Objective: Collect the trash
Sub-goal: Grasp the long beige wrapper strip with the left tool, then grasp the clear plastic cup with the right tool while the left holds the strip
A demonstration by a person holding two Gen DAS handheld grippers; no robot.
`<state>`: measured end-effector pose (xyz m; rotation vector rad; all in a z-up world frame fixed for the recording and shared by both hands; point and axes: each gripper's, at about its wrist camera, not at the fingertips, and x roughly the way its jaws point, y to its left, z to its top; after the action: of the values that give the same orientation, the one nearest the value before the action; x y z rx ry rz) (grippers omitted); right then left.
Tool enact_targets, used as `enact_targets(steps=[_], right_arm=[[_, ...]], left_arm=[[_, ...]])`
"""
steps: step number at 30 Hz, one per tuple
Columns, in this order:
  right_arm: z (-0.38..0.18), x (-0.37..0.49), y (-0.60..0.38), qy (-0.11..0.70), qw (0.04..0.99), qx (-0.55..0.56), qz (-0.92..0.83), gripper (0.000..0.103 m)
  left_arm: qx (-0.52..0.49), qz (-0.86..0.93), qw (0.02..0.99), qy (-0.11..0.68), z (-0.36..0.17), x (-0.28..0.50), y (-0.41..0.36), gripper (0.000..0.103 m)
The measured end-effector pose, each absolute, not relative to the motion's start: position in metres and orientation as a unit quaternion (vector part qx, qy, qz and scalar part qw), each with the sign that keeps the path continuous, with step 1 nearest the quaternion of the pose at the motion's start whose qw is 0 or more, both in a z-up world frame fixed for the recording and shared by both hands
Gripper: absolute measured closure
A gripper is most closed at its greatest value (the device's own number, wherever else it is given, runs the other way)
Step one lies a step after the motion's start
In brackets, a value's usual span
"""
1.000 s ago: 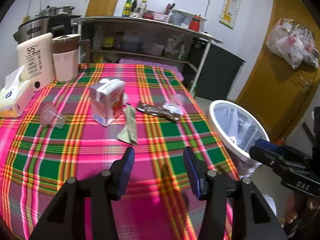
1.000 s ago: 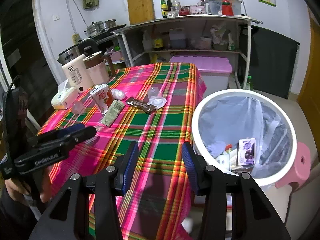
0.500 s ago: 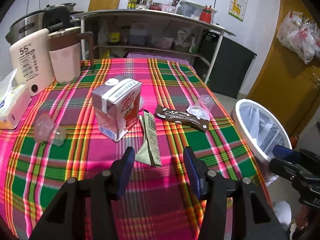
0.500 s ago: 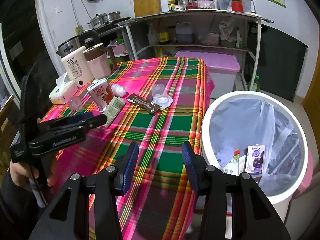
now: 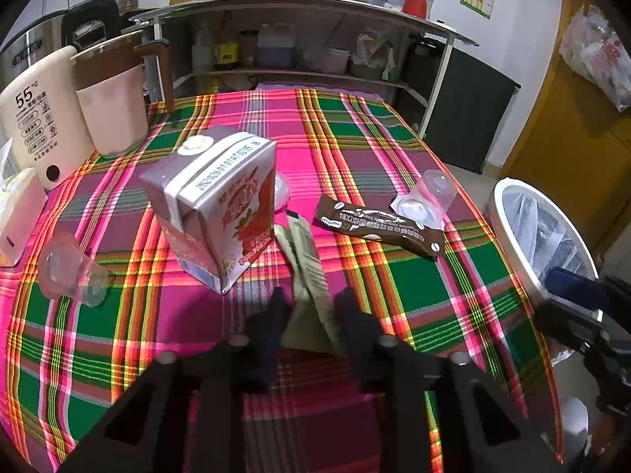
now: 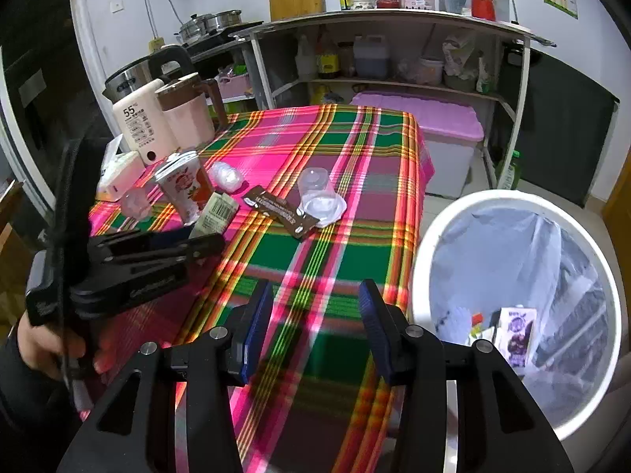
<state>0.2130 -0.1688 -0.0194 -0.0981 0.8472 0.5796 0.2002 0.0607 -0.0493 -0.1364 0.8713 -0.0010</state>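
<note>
My left gripper point(image 5: 311, 311) is open with its fingers on either side of the near end of a flat beige-green wrapper point(image 5: 305, 272) lying on the plaid tablecloth point(image 5: 414, 283). A strawberry milk carton point(image 5: 221, 205) stands just left of it. A brown sachet point(image 5: 378, 228) and a clear plastic cup point(image 5: 430, 197) on its side lie to the right; another clear cup point(image 5: 71, 268) lies at the left. My right gripper point(image 6: 315, 323) is open and empty above the table's near edge, beside the white trash bin point(image 6: 516, 299), which holds some trash.
A cream water heater point(image 5: 39, 118), a pink jug point(image 5: 114, 106) and a tissue box point(image 5: 15, 213) stand at the table's back left. A metal shelf point(image 6: 394, 39) with bottles and a pink-lidded box point(image 6: 426, 130) stand behind the table.
My left gripper has moved forward and down over the table, so its fingers now straddle the beige-green wrapper. My right gripper has shifted slightly, staying near the bin.
</note>
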Motion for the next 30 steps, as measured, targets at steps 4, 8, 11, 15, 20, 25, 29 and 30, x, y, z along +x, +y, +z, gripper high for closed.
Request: enact_targets(steps=[4, 8, 11, 15, 20, 25, 29, 30], right_arm=[[-0.021, 0.227, -0.158, 0.408, 0.869, -0.046, 0.276, 0.057], [-0.022, 0.242, -0.146, 0.411, 0.869, -0.042, 0.272, 0.057], [-0.024, 0.256, -0.138, 0.414, 0.87, -0.041, 0.265, 0.057], [-0.027, 0.272, -0.128, 0.417, 0.87, -0.039, 0.259, 0.057], [-0.033, 0.291, -0.114, 0.424, 0.869, -0.038, 0.251, 0.057], [-0.035, 0.299, -0.107, 0.42, 0.873, -0.04, 0.244, 0.074], [-0.033, 0.3, -0.11, 0.414, 0.877, -0.04, 0.24, 0.074], [-0.032, 0.299, -0.111, 0.412, 0.878, -0.039, 0.24, 0.074]], left_arm=[[-0.078, -0.01, 0.905, 0.417, -0.048, 0.193, 0.063, 0.083], [-0.093, -0.027, 0.908, 0.408, -0.045, 0.183, 0.063, 0.085], [-0.101, -0.034, 0.91, 0.402, -0.044, 0.175, 0.065, 0.085], [-0.114, -0.041, 0.91, 0.396, -0.043, 0.167, 0.071, 0.085], [-0.125, -0.048, 0.909, 0.394, -0.044, 0.164, 0.073, 0.085], [-0.132, -0.056, 0.907, 0.396, -0.045, 0.166, 0.074, 0.085], [-0.133, -0.057, 0.906, 0.397, -0.045, 0.165, 0.074, 0.085], [-0.132, -0.056, 0.907, 0.395, -0.045, 0.165, 0.073, 0.085]])
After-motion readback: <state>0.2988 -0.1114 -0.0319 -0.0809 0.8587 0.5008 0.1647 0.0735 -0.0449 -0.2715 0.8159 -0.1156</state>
